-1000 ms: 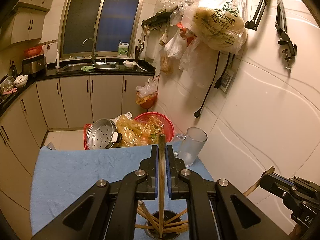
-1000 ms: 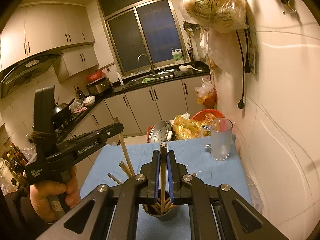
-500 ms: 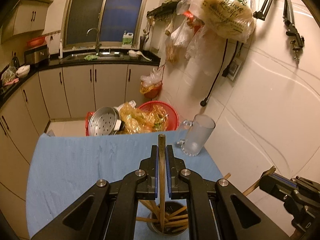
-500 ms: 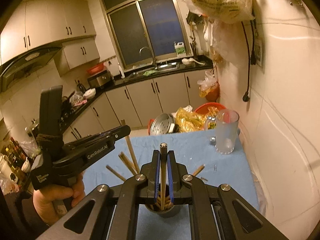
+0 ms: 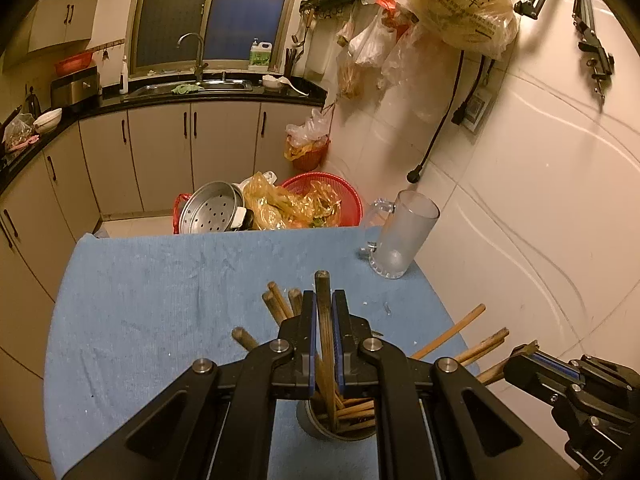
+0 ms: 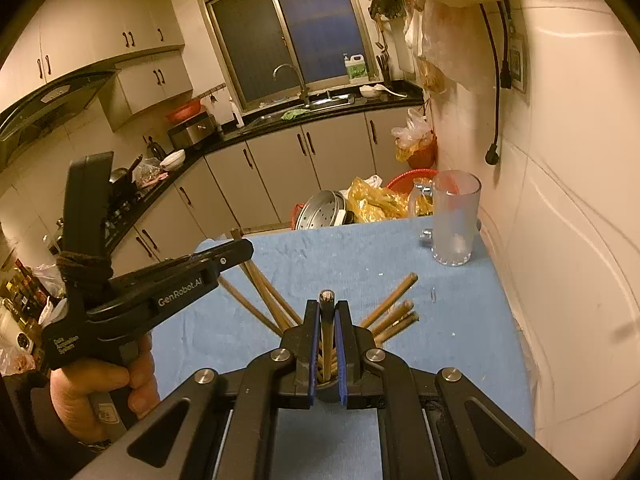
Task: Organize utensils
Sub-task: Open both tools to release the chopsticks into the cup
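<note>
Both tongs have sunk toward the cup [image 5: 336,424] over the last second: in the left view it has climbed from the bottom edge into full sight at lower centre, and the fanned chopsticks [image 5: 448,336] in it now spread wide across the frame. The two held sticks look close to dropping in, so release should come next.

The left tongs [image 5: 325,340] are clamped on one chopstick [image 5: 323,312]. Its long axis runs straight up the frame, top end toward the mug [image 5: 404,236], lower end already inside the cup on the blue-clothed counter [image 5: 160,300].

The right tongs [image 6: 327,344] likewise grip a second chopstick [image 6: 327,320], near upright, its foot at the cup's mouth at lower centre.
</note>
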Tool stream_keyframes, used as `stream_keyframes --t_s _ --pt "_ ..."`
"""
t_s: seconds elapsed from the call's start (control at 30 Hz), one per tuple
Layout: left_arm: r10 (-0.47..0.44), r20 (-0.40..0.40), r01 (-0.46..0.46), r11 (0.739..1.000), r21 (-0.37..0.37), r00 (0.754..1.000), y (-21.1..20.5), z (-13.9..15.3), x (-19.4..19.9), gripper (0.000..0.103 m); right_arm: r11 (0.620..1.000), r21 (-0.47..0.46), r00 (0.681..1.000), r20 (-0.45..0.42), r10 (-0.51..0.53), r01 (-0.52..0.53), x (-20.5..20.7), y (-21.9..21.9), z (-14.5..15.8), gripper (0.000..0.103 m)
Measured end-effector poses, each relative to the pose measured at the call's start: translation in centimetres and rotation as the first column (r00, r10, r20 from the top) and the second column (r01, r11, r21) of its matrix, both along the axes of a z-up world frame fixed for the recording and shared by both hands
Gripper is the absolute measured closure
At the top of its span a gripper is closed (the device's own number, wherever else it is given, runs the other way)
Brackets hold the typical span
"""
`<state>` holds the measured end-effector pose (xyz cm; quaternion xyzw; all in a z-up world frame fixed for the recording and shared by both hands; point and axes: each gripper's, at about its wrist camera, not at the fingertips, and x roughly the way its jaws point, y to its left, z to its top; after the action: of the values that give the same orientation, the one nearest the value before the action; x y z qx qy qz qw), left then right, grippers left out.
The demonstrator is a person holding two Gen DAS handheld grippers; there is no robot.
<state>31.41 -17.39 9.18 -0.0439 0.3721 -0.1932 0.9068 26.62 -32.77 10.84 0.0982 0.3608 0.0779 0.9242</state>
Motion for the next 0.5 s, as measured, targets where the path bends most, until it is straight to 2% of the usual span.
stream_keyframes --t_s 0.37,0.5 --pt "-0.004 -0.006 0.004 1.0 0.013 1.0 0.1 -0.3 -0.4 0.095 1.0 -0.011 0.999 -0.033 0.007 -0.007 -0.3 0.4 -1.3 0.095" --pt "-0.001 -0.007 0.001 1.0 0.01 1.0 0.3 -0.2 -0.6 0.095 1.0 -0.009 1.0 -0.031 -0.001 0.001 -0.5 0.4 -1.3 0.092"
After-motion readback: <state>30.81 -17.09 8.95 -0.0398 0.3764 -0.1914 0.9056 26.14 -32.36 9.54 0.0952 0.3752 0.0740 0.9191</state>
